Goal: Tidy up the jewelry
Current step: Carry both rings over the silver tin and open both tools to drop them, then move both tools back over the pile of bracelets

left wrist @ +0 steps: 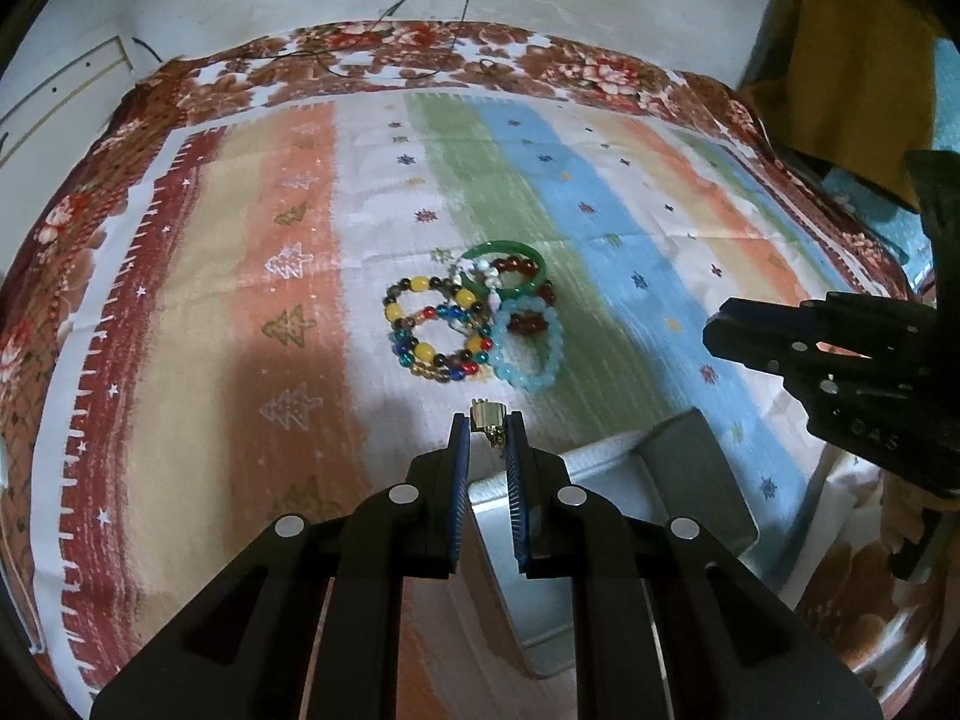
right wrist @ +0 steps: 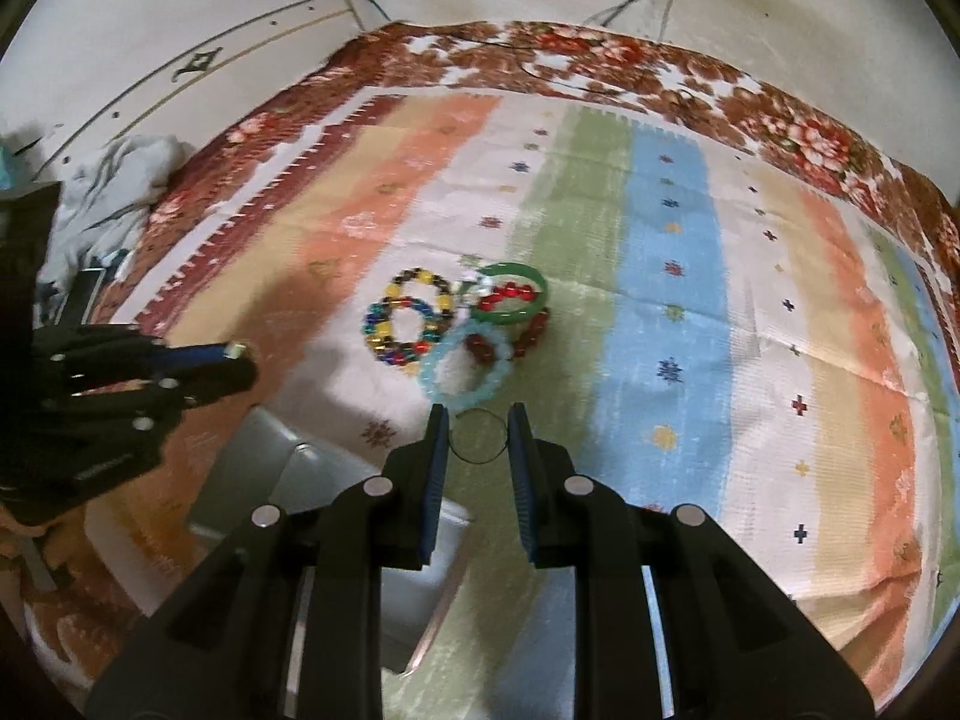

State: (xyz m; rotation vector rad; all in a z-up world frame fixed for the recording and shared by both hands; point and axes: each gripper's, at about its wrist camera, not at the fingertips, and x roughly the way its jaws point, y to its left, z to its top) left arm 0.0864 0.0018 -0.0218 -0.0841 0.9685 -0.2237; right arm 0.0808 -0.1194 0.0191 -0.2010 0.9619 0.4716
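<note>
Far cloth: the striped cloth [left wrist: 600,192] lay bare beyond the bracelet pile [left wrist: 474,315], open to any approach from there.
Right stripes: the wide blue and orange bands offered free passage on the pile's right side.
Left stripes: bare orange and tan bands were open on the pile's left.
Near side: the grey tray [left wrist: 696,468] sat close before the pile, under both grippers, blocking a low path from the near edge.
Pile itself: the bracelets touched and overlapped, leaving little gap between them.
Thin ring [right wrist: 478,437]: it lay just in front of the pile.
Left margin: crumpled fabric [right wrist: 114,192] crowded the cloth's far-left edge.
Right margin: a yellow garment [left wrist: 852,60] hung beside the far-right corner.
</note>
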